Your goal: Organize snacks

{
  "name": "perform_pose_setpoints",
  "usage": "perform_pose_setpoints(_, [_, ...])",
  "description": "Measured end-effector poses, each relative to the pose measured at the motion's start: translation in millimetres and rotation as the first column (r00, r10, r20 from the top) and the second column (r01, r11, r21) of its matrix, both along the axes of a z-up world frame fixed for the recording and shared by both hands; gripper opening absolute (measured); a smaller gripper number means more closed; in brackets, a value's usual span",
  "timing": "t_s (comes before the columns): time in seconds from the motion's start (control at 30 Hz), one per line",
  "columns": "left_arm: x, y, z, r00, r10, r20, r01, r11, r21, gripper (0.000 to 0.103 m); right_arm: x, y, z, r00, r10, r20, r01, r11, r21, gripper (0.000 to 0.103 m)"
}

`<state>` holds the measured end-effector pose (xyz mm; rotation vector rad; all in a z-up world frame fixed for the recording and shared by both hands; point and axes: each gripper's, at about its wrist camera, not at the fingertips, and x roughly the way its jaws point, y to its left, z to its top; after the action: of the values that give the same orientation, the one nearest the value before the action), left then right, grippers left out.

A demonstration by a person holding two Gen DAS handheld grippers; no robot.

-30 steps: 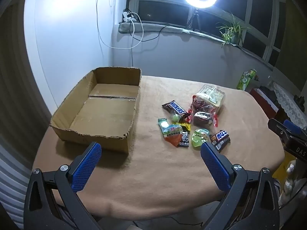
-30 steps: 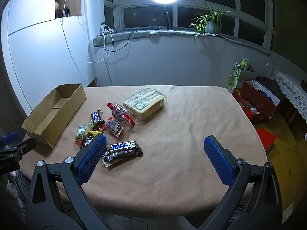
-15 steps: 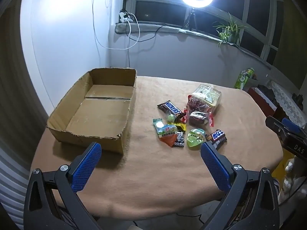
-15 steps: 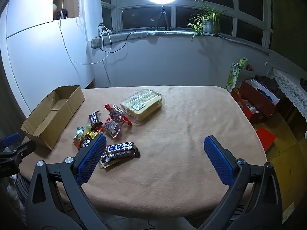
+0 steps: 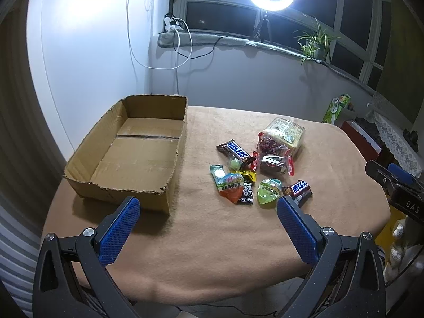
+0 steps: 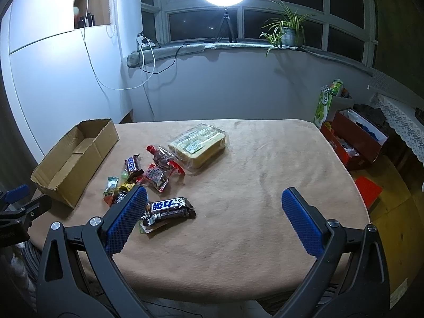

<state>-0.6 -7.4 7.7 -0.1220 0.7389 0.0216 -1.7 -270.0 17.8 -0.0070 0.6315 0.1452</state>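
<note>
Both grippers wide apart; empty

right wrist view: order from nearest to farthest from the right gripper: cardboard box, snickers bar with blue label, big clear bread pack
1. Snickers bar with blue label, beside the right gripper's left finger.
2. Bread pack, mid-table ahead.
3. Cardboard box, far left edge.
</note>
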Motion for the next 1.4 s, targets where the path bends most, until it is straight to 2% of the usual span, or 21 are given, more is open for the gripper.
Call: perform_pose_setpoints(1.4, [1.5,-6.3,0.6,1.0,-0.019,0.0,0.019,1.0,0.0,0.103,-0.5,1.4,-1.2,1.0,0.004,-0.009,-0.004,1.0,0.005,0.103])
